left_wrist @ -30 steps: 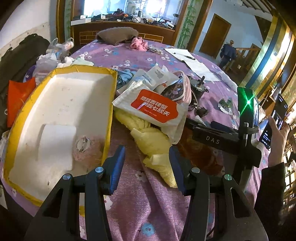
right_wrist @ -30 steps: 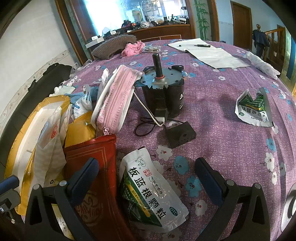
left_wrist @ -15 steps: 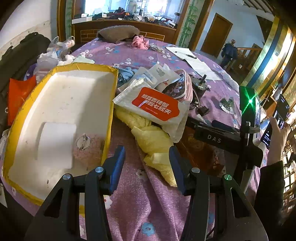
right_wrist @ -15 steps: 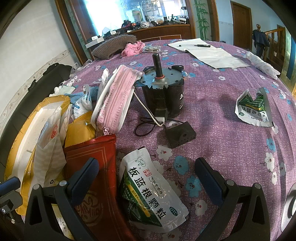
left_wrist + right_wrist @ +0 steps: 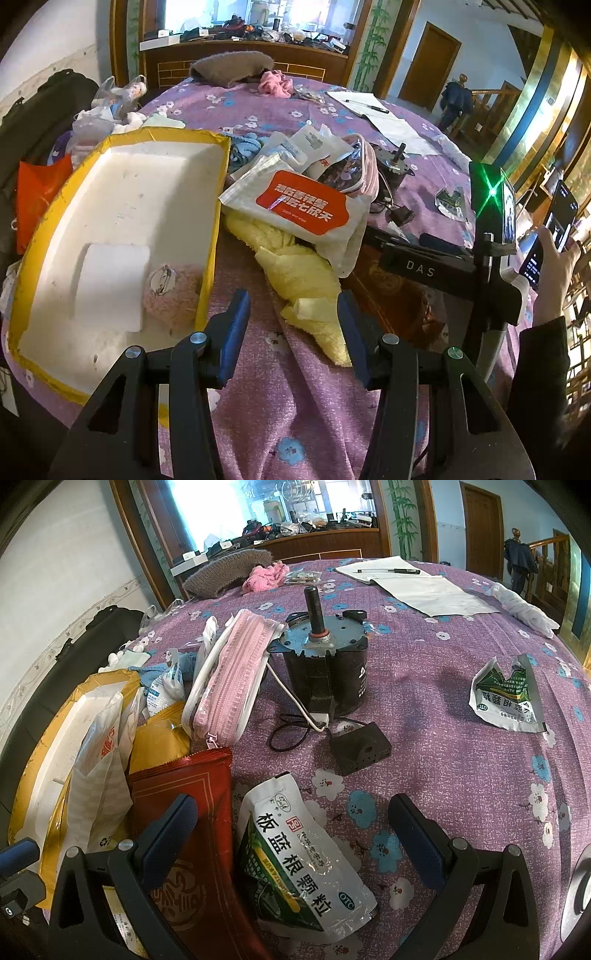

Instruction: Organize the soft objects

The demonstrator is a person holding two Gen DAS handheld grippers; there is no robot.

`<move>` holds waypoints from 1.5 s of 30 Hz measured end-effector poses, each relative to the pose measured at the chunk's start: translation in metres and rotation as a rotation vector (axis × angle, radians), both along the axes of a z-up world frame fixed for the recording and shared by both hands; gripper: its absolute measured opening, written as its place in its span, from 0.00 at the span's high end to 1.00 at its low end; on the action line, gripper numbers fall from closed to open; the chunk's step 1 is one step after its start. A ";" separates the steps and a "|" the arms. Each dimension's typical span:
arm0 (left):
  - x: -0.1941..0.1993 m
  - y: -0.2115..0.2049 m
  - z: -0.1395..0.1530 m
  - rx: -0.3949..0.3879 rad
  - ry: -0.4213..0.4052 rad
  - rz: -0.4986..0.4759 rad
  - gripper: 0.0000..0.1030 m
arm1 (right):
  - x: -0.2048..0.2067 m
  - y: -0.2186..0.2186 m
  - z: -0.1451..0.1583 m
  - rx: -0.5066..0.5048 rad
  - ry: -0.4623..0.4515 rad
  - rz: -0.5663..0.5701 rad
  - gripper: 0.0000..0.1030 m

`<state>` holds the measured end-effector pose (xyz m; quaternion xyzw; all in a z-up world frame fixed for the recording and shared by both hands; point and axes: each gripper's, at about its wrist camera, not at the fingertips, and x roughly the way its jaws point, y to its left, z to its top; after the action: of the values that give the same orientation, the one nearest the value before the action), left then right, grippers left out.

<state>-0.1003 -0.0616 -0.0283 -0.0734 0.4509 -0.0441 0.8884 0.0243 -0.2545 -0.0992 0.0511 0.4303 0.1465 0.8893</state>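
Note:
In the left wrist view my left gripper (image 5: 293, 326) is open over the purple cloth. The near end of a yellow towel (image 5: 295, 273) lies just ahead of it, by the right-hand finger, and the pads do not press on it. A white foam box with a yellow rim (image 5: 210, 229) sits to the left and holds a pink fluffy piece (image 5: 173, 301) and a white block (image 5: 110, 284). My right gripper (image 5: 291, 812) stands open above a green-and-white sachet (image 5: 295, 853) and a red packet (image 5: 184, 805), gripping neither. A pink zip pouch (image 5: 229, 679) leans against a black motor (image 5: 325, 664).
A white bag with a red label (image 5: 295, 206) covers part of the towel. A brown knitted hat (image 5: 229, 572), pink cloth (image 5: 264, 576), papers with a pen (image 5: 424, 587), a white cloth (image 5: 524, 609) and a torn sachet (image 5: 506, 694) lie farther off. A hand (image 5: 554, 254) holds a phone at the right.

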 end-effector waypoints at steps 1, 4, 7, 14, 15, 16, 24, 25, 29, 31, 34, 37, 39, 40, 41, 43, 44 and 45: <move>0.000 0.000 0.000 0.000 0.002 0.001 0.52 | 0.000 0.000 -0.001 0.000 0.000 0.000 0.01; -0.001 -0.002 0.001 0.003 0.002 -0.003 0.52 | 0.000 0.000 0.000 0.000 0.000 0.000 0.01; -0.003 -0.002 0.002 0.003 0.001 -0.003 0.52 | 0.000 0.000 -0.001 0.000 0.000 0.000 0.01; -0.003 -0.003 0.001 0.007 0.004 -0.007 0.52 | 0.000 0.001 -0.001 0.000 0.000 0.000 0.01; -0.003 -0.003 0.001 0.007 0.005 -0.009 0.52 | 0.000 0.001 -0.001 0.000 0.000 0.000 0.01; -0.004 -0.003 0.002 0.008 0.005 -0.009 0.52 | 0.000 0.000 0.000 0.000 0.000 0.000 0.01; -0.004 -0.004 0.001 0.009 0.003 -0.010 0.52 | 0.000 0.001 -0.001 0.000 0.000 0.000 0.01; -0.004 -0.004 0.001 0.010 0.003 -0.009 0.52 | 0.000 0.000 0.000 0.000 0.000 0.000 0.01; -0.004 -0.005 0.001 0.011 0.003 -0.010 0.52 | 0.000 0.001 -0.001 0.000 0.000 0.000 0.01; -0.003 -0.005 0.001 0.011 0.003 -0.011 0.52 | 0.000 0.000 -0.001 -0.001 0.000 0.000 0.01; -0.005 -0.005 0.002 0.015 0.003 -0.016 0.52 | 0.000 0.001 -0.001 -0.001 0.000 0.000 0.01; -0.005 -0.004 0.003 0.010 0.001 -0.012 0.52 | 0.001 0.001 -0.001 -0.001 0.000 0.000 0.01; -0.005 -0.002 0.003 0.008 -0.011 -0.002 0.52 | 0.001 0.001 -0.001 -0.001 0.000 0.000 0.01; -0.004 0.000 0.003 0.005 -0.014 0.005 0.52 | 0.000 0.000 0.000 -0.001 0.000 0.000 0.01; -0.003 0.002 0.003 0.001 -0.014 0.009 0.52 | 0.000 0.000 0.000 0.000 0.000 0.000 0.01; -0.002 0.007 0.002 -0.006 -0.010 0.025 0.52 | 0.000 -0.001 0.001 -0.001 0.000 0.001 0.01; -0.001 0.008 0.001 -0.013 -0.007 0.029 0.52 | 0.000 -0.001 0.000 -0.001 0.000 0.000 0.01; 0.000 0.009 0.001 -0.019 -0.005 0.027 0.52 | -0.001 -0.001 0.001 -0.001 0.000 0.000 0.01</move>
<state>-0.1007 -0.0522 -0.0270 -0.0875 0.4474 -0.0367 0.8893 0.0237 -0.2556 -0.0982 0.0506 0.4305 0.1466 0.8892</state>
